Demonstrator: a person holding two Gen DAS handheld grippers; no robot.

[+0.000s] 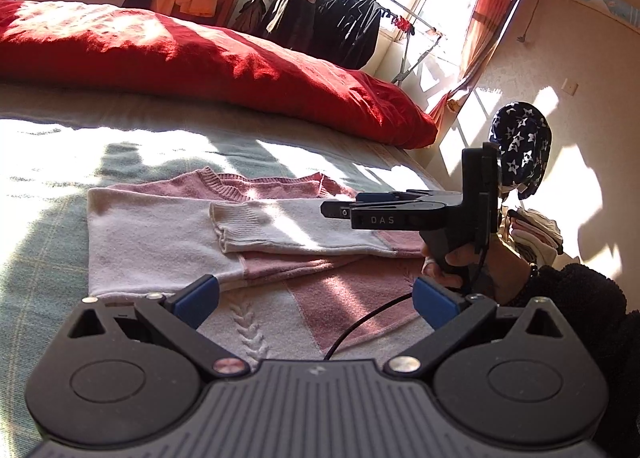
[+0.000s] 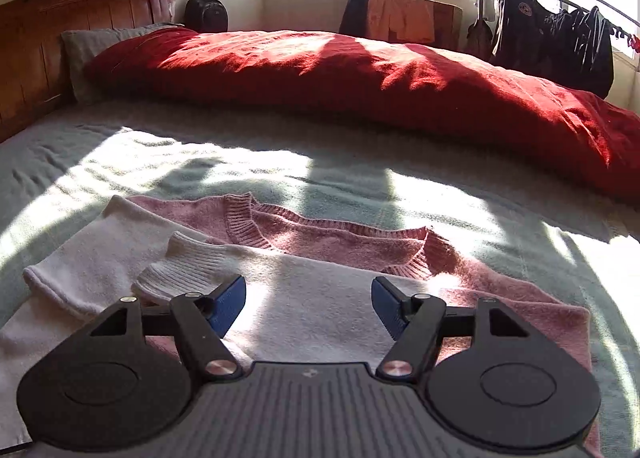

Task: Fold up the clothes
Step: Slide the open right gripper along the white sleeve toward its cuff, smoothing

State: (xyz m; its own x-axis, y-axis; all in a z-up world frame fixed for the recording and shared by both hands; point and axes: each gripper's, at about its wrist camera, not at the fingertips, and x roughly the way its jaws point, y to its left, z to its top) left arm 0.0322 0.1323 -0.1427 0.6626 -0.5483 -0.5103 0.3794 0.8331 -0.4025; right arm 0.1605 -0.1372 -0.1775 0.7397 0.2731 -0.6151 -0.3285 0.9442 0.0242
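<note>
The pink-and-white sweater (image 2: 320, 258) lies crosswise just beyond the right gripper (image 2: 308, 306), nearer it; both the right and the left gripper (image 1: 316, 302) are wide apart and empty.

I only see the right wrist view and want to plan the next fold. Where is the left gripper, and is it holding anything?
Observer: The left gripper is over the sweater's lower body, fingers open, holding nothing.
Operator: Anything lying on the sweater there?
Observer: A black cable trails across its lower part.
Operator: What's off to my right?
Observer: A small pile of light clothes sits just past the right hand.
</note>
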